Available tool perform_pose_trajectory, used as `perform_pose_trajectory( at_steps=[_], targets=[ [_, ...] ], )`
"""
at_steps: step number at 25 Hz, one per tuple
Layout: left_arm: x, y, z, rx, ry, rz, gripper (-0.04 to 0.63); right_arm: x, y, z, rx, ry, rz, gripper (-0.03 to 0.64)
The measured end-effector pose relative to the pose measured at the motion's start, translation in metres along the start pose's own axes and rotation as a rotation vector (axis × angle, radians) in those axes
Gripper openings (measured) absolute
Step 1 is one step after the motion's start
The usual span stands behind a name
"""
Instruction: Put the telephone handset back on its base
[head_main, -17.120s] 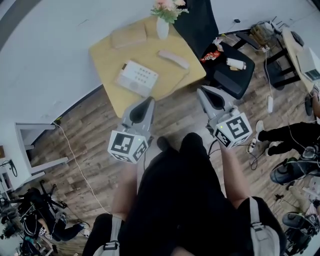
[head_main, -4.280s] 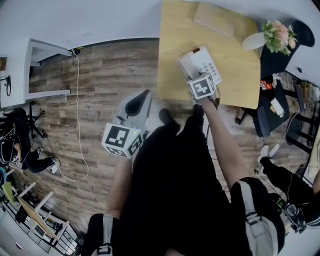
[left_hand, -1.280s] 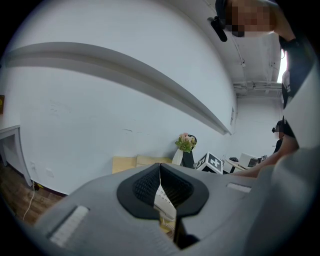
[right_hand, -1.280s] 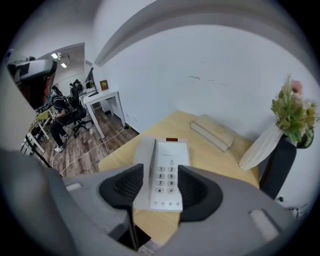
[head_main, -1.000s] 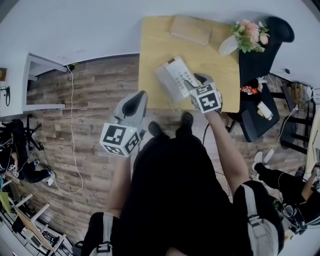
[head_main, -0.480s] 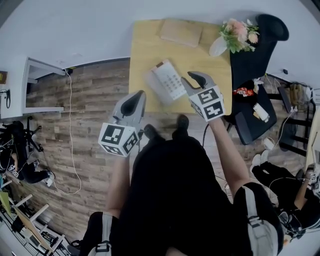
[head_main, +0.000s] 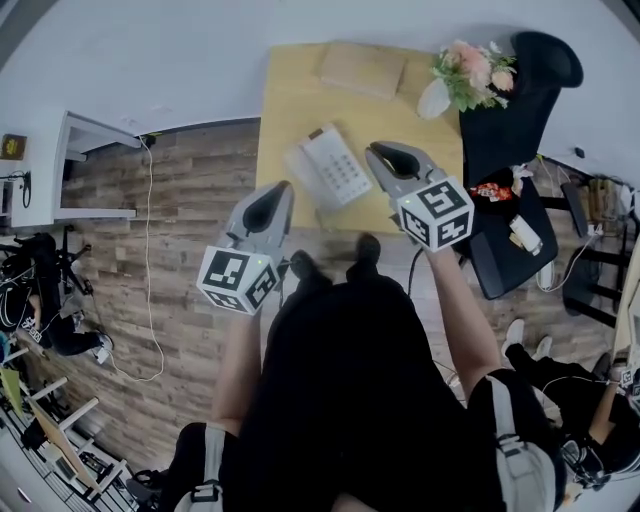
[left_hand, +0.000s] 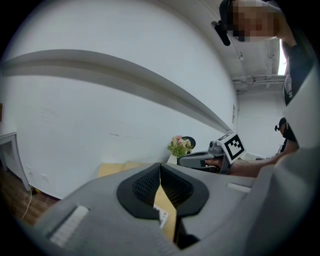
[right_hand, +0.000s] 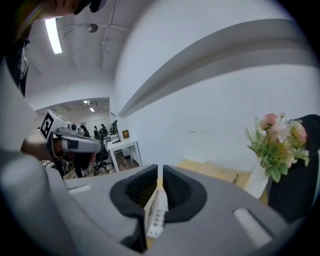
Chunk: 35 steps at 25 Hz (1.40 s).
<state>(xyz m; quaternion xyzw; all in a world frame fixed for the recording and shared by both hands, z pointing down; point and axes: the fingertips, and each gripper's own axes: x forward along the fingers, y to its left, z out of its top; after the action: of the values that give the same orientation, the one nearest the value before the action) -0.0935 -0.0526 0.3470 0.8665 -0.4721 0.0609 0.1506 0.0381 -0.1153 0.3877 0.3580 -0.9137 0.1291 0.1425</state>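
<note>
The white telephone (head_main: 325, 168) lies on the yellow table (head_main: 290, 100), its handset (head_main: 304, 166) resting along the left side of the base beside the keypad. My right gripper (head_main: 378, 150) hovers just right of the phone and apart from it. Its jaws have just been closing and now stand shut with nothing between them; in the right gripper view the phone (right_hand: 157, 212) shows below the slit of the right gripper (right_hand: 160, 172). My left gripper (head_main: 280, 188) hangs over the floor at the table's near edge, shut and empty. In the left gripper view the left gripper (left_hand: 160, 167) shows the same.
A white vase of pink flowers (head_main: 460, 75) and a tan pad (head_main: 362, 65) stand at the table's far side. A black chair (head_main: 510, 90) is at the right, with clutter beyond it. At the left stand a white shelf (head_main: 90, 170) and a cable on the wooden floor.
My right gripper has drawn up and back from the phone's right edge and its jaws have closed. The phone now lies flat on the table. The left gripper has barely shifted.
</note>
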Motion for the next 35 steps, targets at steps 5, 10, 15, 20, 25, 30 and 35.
perform_pose_trajectory(
  at_steps=[5, 10, 15, 20, 25, 30, 35],
  targets=[
    [0.009, -0.008, 0.000, -0.005, -0.001, 0.021, 0.012, -0.018, -0.008, 0.021, 0.028, -0.091, 0.030, 0.003],
    [0.020, -0.018, -0.003, -0.017, -0.013, 0.046, 0.011, -0.035, -0.023, 0.031, 0.030, -0.158, 0.040, 0.003],
    [0.029, -0.026, -0.008, -0.037, -0.028, 0.076, 0.012, -0.044, -0.033, 0.031, 0.014, -0.167, 0.066, 0.003],
    [0.034, -0.033, -0.013, -0.052, -0.038, 0.100, 0.012, -0.050, -0.038, 0.031, 0.004, -0.172, 0.088, 0.003],
    [0.034, -0.037, -0.013, -0.055, -0.048, 0.119, 0.011, -0.058, -0.035, 0.033, -0.014, -0.183, 0.110, 0.003],
    [0.033, -0.039, -0.012, -0.053, -0.050, 0.131, 0.011, -0.060, -0.034, 0.031, -0.023, -0.175, 0.116, 0.003],
    [0.032, -0.041, -0.014, -0.049, -0.044, 0.139, 0.012, -0.061, -0.032, 0.027, -0.028, -0.168, 0.120, 0.003]
  ],
)
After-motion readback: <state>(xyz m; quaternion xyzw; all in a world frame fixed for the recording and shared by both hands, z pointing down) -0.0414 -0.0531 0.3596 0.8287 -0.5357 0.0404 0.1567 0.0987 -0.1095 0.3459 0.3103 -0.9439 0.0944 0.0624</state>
